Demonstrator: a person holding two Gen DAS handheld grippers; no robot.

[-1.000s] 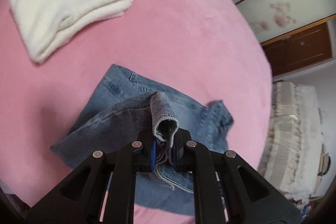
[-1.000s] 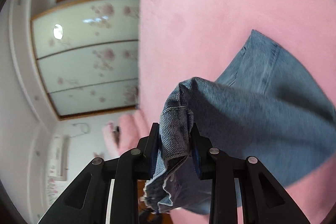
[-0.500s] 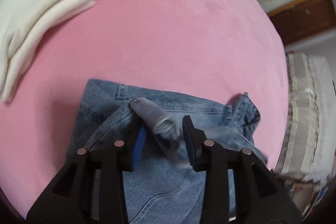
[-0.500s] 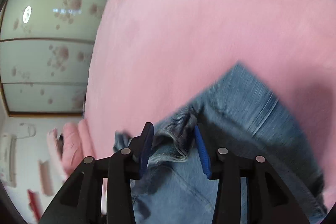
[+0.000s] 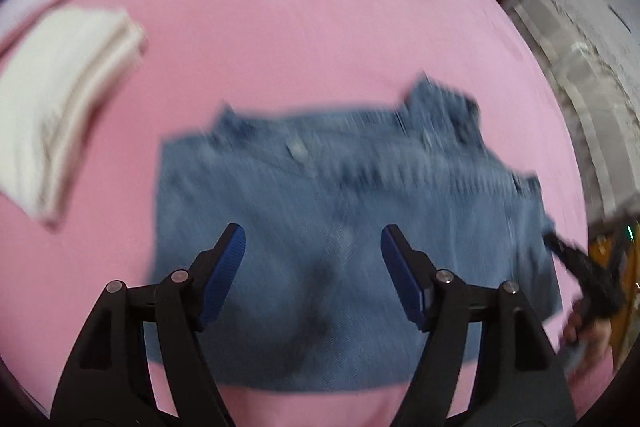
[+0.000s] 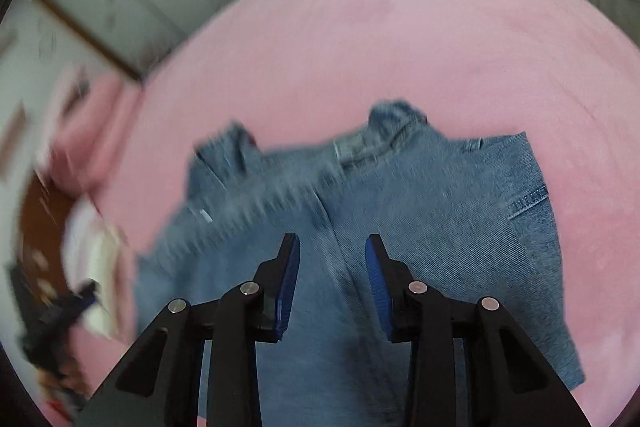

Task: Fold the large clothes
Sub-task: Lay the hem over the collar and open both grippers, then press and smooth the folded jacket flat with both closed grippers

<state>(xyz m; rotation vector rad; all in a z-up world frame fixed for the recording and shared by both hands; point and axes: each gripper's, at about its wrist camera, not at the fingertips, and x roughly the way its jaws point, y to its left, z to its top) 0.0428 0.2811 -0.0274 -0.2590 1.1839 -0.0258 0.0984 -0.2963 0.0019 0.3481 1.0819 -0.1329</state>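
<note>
**Jeans laid down folded, both grippers let go**

Nearest the lens in the left wrist view, the left gripper (image 5: pixel 312 247) stands with its fingers wide apart and nothing between them; its jaws have just been opening. In the right wrist view the right gripper (image 6: pixel 332 259) shows a narrower gap, also empty, the denim lying below the fingers rather than pinched; its jaws have just been closing a little after their release.

Just beyond the fingers, the jeans (image 5: pixel 340 227) lie as a flat, roughly rectangular bundle on the pink bed (image 5: pixel 300 27), towards its near edge, with the waistband side turned to the far edge. Farther off, near the bed's left edge, sits a folded white garment (image 5: pixel 60 99), well apart from the jeans.

The fold in hand looks done: the bundle is compact and released. What may remain is a further fold, some smoothing, or moving it beside the white piece.

A second ago each gripper pinched a bunched denim edge held up off the bed; half a second ago the fingers were parting around it. Now the cloth rests flat, free of both.
</note>
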